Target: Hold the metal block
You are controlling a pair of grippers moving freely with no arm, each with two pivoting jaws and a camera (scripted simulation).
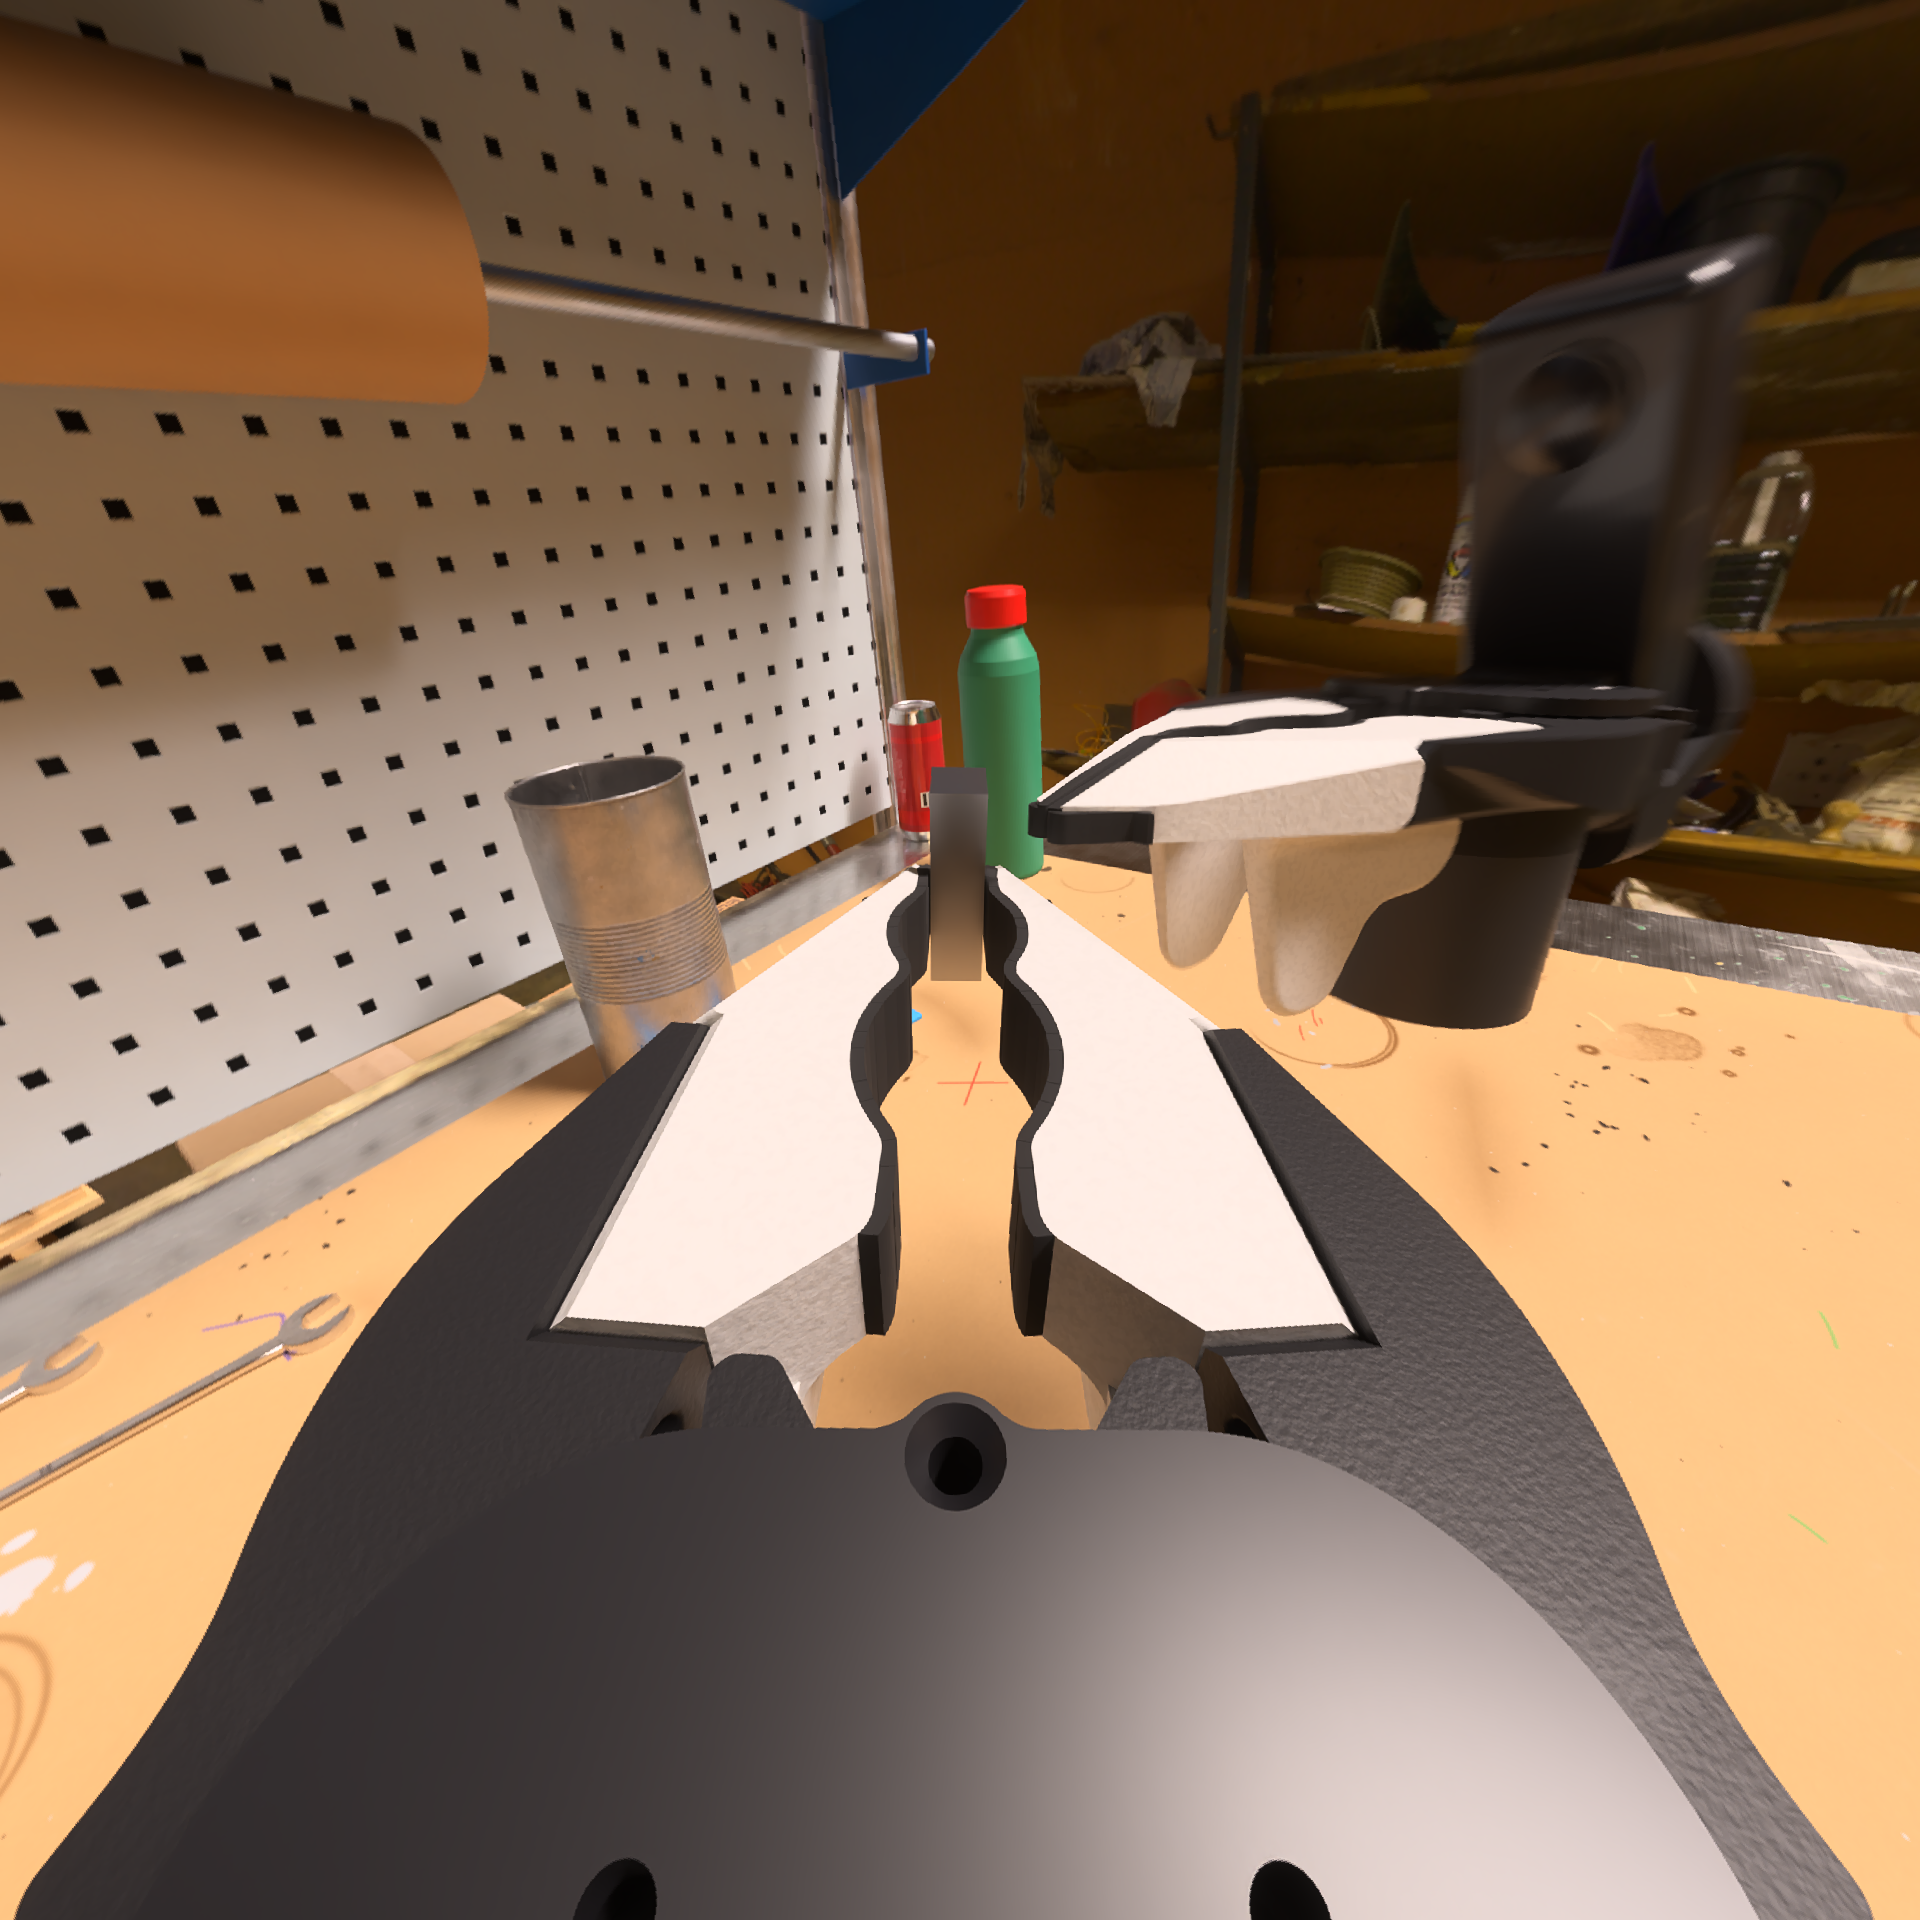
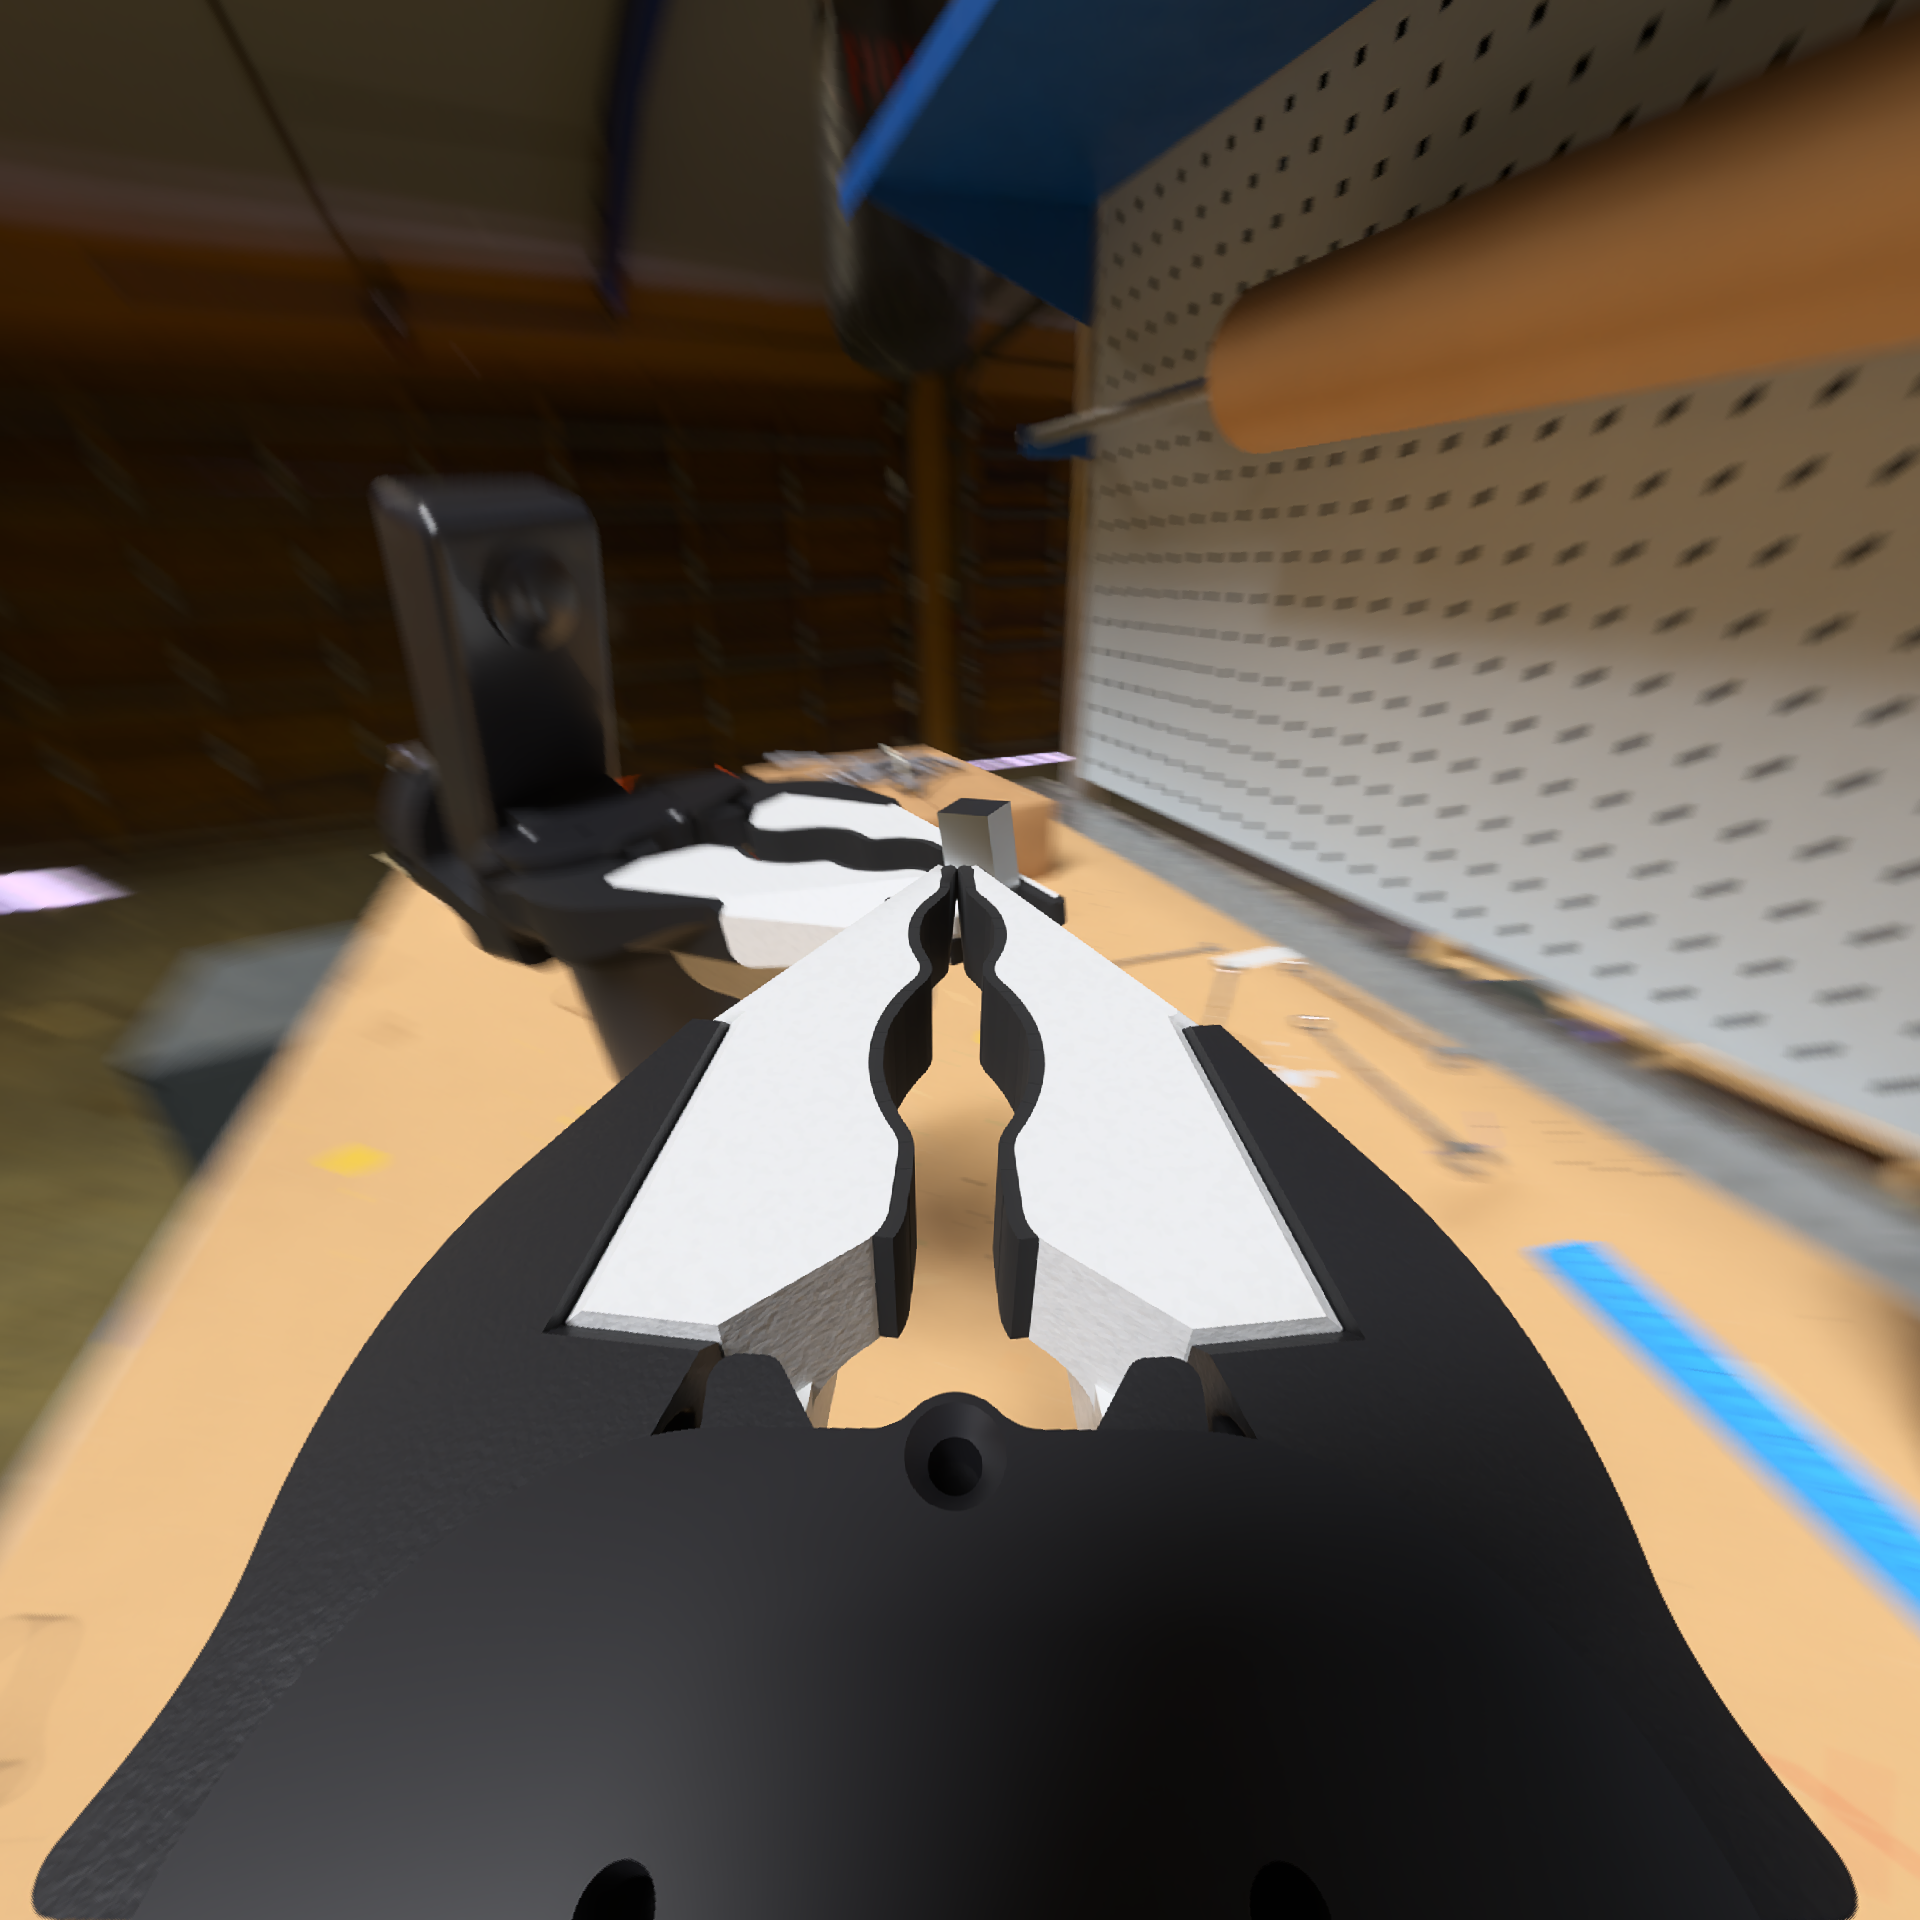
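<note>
The metal block [image 1: 957, 883] is a small grey upright bar. My left gripper [image 1: 956, 904] is shut on it, with a fingertip pressed against each side. The block also shows in the right wrist view [image 2: 977, 831], just beyond my right gripper [image 2: 954, 883], whose fingertips are shut together with nothing between them. In the left wrist view the right gripper [image 1: 1086, 821] comes in from the right, level, its tip close to the block's right side. In the right wrist view the left gripper [image 2: 925, 852] reaches in from the left around the block.
A metal cup [image 1: 623, 894], a red can [image 1: 914, 764] and a green bottle [image 1: 997, 727] stand by the white pegboard [image 1: 312, 623]. A black pot [image 1: 1455, 935] sits under the right gripper. Wrenches [image 1: 156, 1382] lie at the left. Blue tape [image 2: 1714, 1403] marks the orange bench.
</note>
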